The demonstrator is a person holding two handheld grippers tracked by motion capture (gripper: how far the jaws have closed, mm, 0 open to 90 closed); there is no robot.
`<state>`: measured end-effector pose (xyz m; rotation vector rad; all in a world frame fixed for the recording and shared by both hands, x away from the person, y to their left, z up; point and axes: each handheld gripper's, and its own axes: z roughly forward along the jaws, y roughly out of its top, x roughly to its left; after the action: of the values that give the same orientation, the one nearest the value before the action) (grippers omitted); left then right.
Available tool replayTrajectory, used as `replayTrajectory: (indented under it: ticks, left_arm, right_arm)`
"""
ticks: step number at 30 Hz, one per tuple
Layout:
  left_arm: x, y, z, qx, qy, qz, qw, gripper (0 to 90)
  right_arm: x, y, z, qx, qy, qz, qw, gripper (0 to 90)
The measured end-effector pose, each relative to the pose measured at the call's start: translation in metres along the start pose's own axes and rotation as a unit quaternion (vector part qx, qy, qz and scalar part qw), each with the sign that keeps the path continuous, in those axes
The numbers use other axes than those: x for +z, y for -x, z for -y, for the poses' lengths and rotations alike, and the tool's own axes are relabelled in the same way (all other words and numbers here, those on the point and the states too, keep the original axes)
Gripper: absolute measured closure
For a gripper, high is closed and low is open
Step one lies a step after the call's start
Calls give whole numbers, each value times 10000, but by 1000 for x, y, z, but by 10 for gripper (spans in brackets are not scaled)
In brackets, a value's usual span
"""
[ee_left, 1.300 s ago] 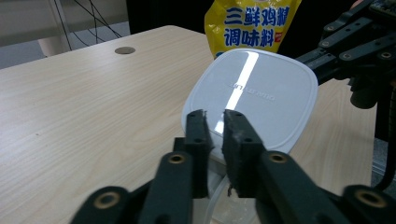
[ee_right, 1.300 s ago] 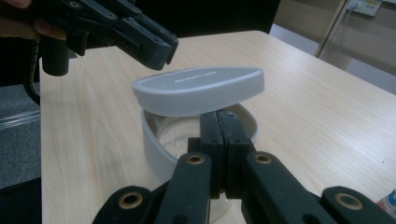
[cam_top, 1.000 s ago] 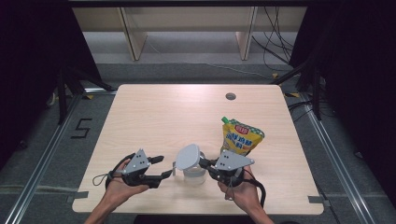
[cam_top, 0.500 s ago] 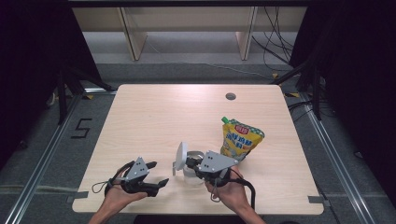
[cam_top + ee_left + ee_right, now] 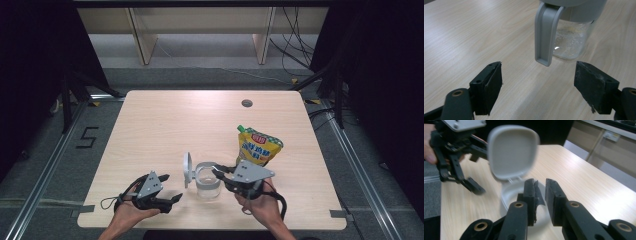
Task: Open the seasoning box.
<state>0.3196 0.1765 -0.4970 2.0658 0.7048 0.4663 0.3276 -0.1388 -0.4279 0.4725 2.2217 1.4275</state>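
A clear glass jar [image 5: 208,186] stands near the table's front edge, and its grey flip lid [image 5: 187,169] is swung up on the left side. My right gripper [image 5: 219,172] hovers at the jar's right rim. In the right gripper view its jaws [image 5: 540,188] have just been opening to a narrow gap, with nothing pinched, above the jar mouth [image 5: 511,192] and in front of the upright lid [image 5: 512,152]. My left gripper [image 5: 170,188] rests left of the jar. Its jaws [image 5: 537,75] have just been opening wide, empty, facing the jar [image 5: 571,42] and the lid's hanging grey latch [image 5: 545,35].
A yellow spouted pouch [image 5: 257,145] lies right of and behind the jar, close to my right hand. The wooden table [image 5: 165,125] has a small round hole [image 5: 246,103] near its far edge. The person's left hand and gripper [image 5: 454,157] appear beyond the lid.
The lid swung from half raised over the jar to upright on its left. The right gripper let it go and drew back to the right. The left gripper slid a little toward the front edge.
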Motion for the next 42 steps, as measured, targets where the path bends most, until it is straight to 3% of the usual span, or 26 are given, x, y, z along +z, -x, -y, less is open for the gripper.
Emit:
replayTrajectory:
  ticks: [1, 6, 7, 9, 10, 12, 13, 17, 20, 21, 22, 24, 25, 27, 28, 29, 31, 32, 33, 34, 36, 37, 42]
  left_arm:
    - [0, -1, 0, 25, 6, 16, 10000, 221]
    - [-3, 2, 3, -347, -67, -29, 9994, 229]
    - [-3, 2, 4, -360, -78, -44, 9993, 229]
    - [-5, 2, 5, -256, -97, -73, 9996, 228]
    - [-4, 3, 5, -300, -76, -104, 9995, 227]
    - [-4, 4, 4, -318, -49, -67, 9995, 221]
    - [-3, 5, 4, -392, 17, -65, 9992, 218]
    - [-3, 3, 4, -314, -28, -51, 9995, 212]
    - [-1, 6, 4, -446, -5, 0, 9990, 202]
    - [-2, 4, 4, -231, -96, 6, 9997, 195]
    - [-1, 5, 4, -318, -20, 26, 9995, 188]
    - [-1, 5, 4, -375, 26, 47, 9993, 174]
    - [0, 6, 4, -559, 64, 88, 9984, 162]
    - [-2, 5, 3, -529, 83, 57, 9985, 153]
    - [-2, 5, 3, -529, 83, 57, 9985, 152]
    - [-2, 3, 2, -449, 105, 120, 9989, 152]
    - [-1, 4, 2, -475, 148, 107, 9987, 152]
    - [-1, 5, 2, -499, 110, 107, 9986, 152]
    - [-1, 4, 1, -381, 46, 120, 9992, 152]
    - [0, 5, 2, -402, 87, 78, 9991, 152]
    - [0, 7, 2, -473, 43, 152, 9988, 152]
    - [0, 5, 2, -277, 4, 117, 9995, 152]
    - [-1, 7, 1, -466, 93, 130, 9988, 152]
  right_arm:
    - [-6, 4, 6, 93, -8, 77, 9999, 788]
    - [-27, 18, 29, 410, -104, 292, 9987, 739]
    - [-30, 20, 32, 414, -114, 363, 9984, 724]
    - [-37, 22, 39, 651, -140, 352, 9972, 689]
    - [-40, 23, 42, 723, -97, 343, 9967, 678]
    - [-44, 25, 48, 653, -114, 404, 9970, 644]
    - [-47, 25, 50, 700, -121, 462, 9964, 628]
    - [-57, 30, 60, 907, -159, 554, 9942, 596]
    - [-63, 32, 67, 950, -266, 636, 9931, 572]
    - [-65, 33, 70, 995, -265, 693, 9923, 558]
    - [-67, 34, 71, 1059, -323, 656, 9917, 542]
    - [-69, 37, 75, 1085, -283, 811, 9904, 509]
    - [-71, 37, 76, 1232, -350, 805, 9885, 481]
    - [-72, 41, 80, 1174, -321, 864, 9888, 433]
    - [-72, 41, 82, 1367, -395, 894, 9858, 407]
    - [-72, 44, 85, 1301, -416, 973, 9858, 374]
    - [-72, 47, 89, 1365, -532, 1000, 9841, 349]
    - [-72, 46, 91, 1600, -603, 1017, 9800, 332]
    - [-72, 50, 93, 1555, -580, 1013, 9809, 309]
    - [-73, 51, 94, 1694, -595, 1025, 9784, 296]
    - [-74, 55, 96, 1601, -589, 1112, 9791, 270]
    - [-74, 56, 96, 1684, -574, 1060, 9783, 253]
    - [-71, 55, 96, 1722, -540, 1162, 9767, 216]
